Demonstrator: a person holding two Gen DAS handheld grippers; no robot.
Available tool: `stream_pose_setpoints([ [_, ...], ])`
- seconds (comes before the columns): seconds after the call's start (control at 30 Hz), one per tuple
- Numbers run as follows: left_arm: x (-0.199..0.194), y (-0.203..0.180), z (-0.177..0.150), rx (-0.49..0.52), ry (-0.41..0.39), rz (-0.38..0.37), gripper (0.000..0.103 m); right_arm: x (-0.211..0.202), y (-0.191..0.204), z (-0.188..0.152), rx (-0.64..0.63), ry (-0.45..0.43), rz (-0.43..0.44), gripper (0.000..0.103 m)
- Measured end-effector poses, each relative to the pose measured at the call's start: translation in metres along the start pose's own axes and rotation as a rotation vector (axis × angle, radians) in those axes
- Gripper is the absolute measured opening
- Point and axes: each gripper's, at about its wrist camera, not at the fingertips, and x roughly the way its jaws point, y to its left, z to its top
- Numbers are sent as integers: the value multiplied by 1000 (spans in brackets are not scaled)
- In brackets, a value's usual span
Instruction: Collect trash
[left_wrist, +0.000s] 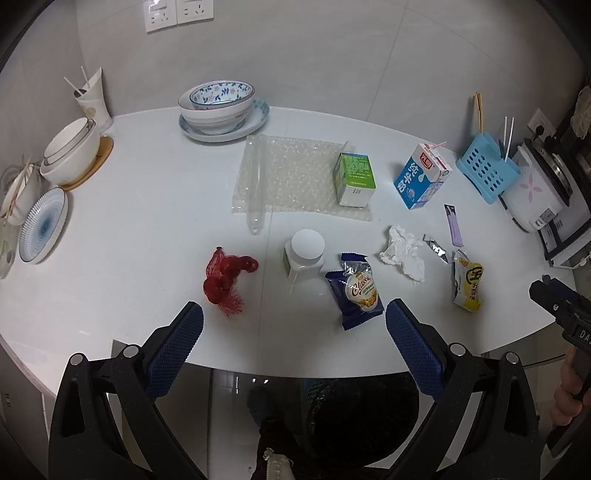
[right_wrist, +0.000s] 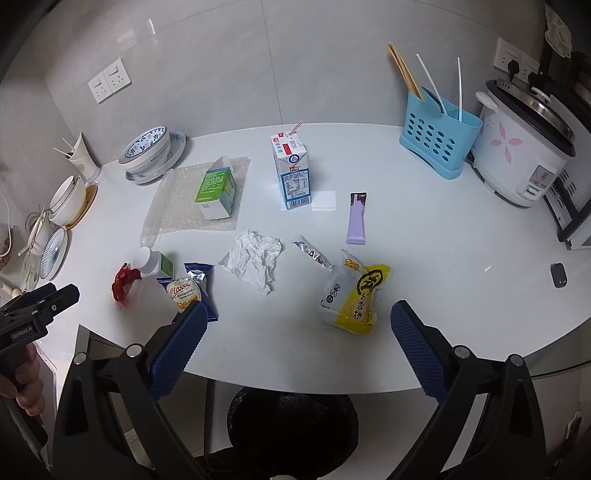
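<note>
Trash lies spread on the white table (left_wrist: 140, 221): a red mesh net (left_wrist: 226, 280), a white bottle (left_wrist: 304, 254), a blue snack wrapper (left_wrist: 356, 291), a crumpled tissue (left_wrist: 402, 253), a foil scrap (left_wrist: 436, 249), a yellow wrapper (left_wrist: 467, 284), a purple tube (left_wrist: 453, 225), a green box (left_wrist: 354, 179) on bubble wrap (left_wrist: 291, 177), and a milk carton (left_wrist: 423, 177). My left gripper (left_wrist: 293, 325) hangs open over the table's near edge, empty. My right gripper (right_wrist: 295, 321) is open too, just in front of the yellow wrapper (right_wrist: 356, 295). A black-lined bin (right_wrist: 293, 432) stands below the table.
Stacked bowls (left_wrist: 218, 107), white bowls (left_wrist: 72, 151) and a striped plate (left_wrist: 42, 225) sit at the left. A blue utensil holder (right_wrist: 437, 142) and a rice cooker (right_wrist: 524, 151) stand at the right, with a small dark object (right_wrist: 558, 275) near the edge.
</note>
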Motion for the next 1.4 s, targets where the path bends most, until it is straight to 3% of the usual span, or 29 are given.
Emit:
stream_pose_setpoints([
  [1.4, 0, 7, -2, -18, 22, -2, 97, 2, -1, 0, 1, 11, 11, 95],
])
